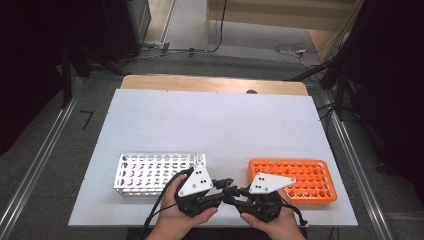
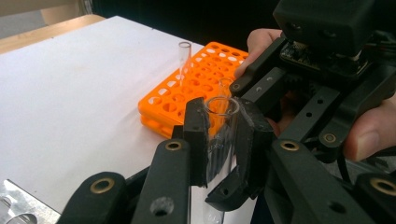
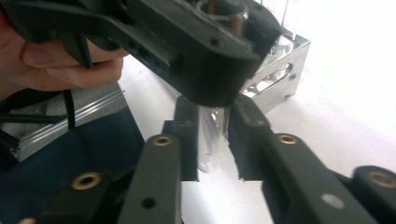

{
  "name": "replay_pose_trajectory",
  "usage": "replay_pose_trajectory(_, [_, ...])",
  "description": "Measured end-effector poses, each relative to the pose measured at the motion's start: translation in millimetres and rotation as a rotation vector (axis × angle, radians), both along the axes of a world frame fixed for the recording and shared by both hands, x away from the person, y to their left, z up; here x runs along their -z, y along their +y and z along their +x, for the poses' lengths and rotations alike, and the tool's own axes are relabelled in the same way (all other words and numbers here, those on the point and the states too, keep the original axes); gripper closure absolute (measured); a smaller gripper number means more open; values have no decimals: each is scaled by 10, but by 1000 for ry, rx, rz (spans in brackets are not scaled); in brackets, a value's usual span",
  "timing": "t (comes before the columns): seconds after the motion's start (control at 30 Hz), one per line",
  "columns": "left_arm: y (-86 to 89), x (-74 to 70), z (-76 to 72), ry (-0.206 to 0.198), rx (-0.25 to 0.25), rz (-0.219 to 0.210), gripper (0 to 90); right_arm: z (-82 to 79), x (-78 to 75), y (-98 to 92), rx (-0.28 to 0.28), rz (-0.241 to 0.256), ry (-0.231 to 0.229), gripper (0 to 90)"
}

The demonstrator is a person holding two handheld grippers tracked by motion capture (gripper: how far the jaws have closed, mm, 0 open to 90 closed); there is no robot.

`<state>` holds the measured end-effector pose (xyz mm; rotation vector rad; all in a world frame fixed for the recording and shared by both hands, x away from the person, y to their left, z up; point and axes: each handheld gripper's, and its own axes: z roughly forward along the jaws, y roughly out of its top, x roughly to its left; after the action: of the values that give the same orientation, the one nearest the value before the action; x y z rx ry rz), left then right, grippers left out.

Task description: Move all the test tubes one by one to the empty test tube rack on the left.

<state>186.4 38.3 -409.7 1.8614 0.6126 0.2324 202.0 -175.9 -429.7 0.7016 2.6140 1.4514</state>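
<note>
High view: the left gripper (image 1: 223,184) and right gripper (image 1: 235,198) meet near the table's (image 1: 210,120) front edge, between the metal rack (image 1: 145,175) and the orange rack (image 1: 300,177), apparently for a hand-over.

Left gripper view: its jaws pinch an upright glass tube (image 2: 220,140) near the rim; a second tube (image 2: 183,60) stands in the orange rack beyond.

Right gripper view: its jaws flank the tube's rounded lower end (image 3: 211,140), close on either side; whether they already press it cannot be told. The tube hangs over the table edge, held from above by the left gripper.
</note>
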Motion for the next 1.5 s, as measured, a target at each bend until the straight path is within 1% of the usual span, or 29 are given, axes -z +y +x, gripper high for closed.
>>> replay_pose_trajectory(0.1, [23,-16,15,0,1,-7,759,5,-6,-25,-2,10,-10,615])
replay_pose_trajectory(0.2, [50,-31,31,0,-5,-12,759,10,-23,-52,-8,14,-26,518])
replay_pose_trajectory(0.23, [59,-35,37,-2,-5,-16,760,10,-29,-62,-2,16,-33,486])
replay_pose_trajectory(0.37, [104,-51,64,4,-15,-24,760,26,-52,-112,11,36,-39,371])
replay_pose_trajectory(0.53, [162,-78,89,-3,-33,-23,760,31,-86,-160,8,51,-47,216])
replay_pose_trajectory(0.63, [202,-105,105,-17,-45,-13,760,29,-103,-177,22,52,-55,148])
replay_pose_trajectory(0.73, [237,-129,117,-23,-60,-13,760,34,-116,-198,46,51,-59,65])
replay_pose_trajectory(0.83, [278,-156,136,-29,-70,-10,760,47,-131,-232,58,54,-63,7])
replay_pose_trajectory(1.03, [364,-222,188,-36,-95,-24,760,67,-178,-324,70,74,-67,0])
replay_pose_trajectory(1.17, [442,-271,232,-45,-113,-26,760,78,-202,-404,93,76,-77,0])
replay_pose_trajectory(1.27, [508,-297,267,-41,-130,-35,760,97,-210,-476,110,71,-82,0])
replay_pose_trajectory(1.5, [662,-351,356,-44,-167,-52,760,182,-240,-647,147,73,-91,0])
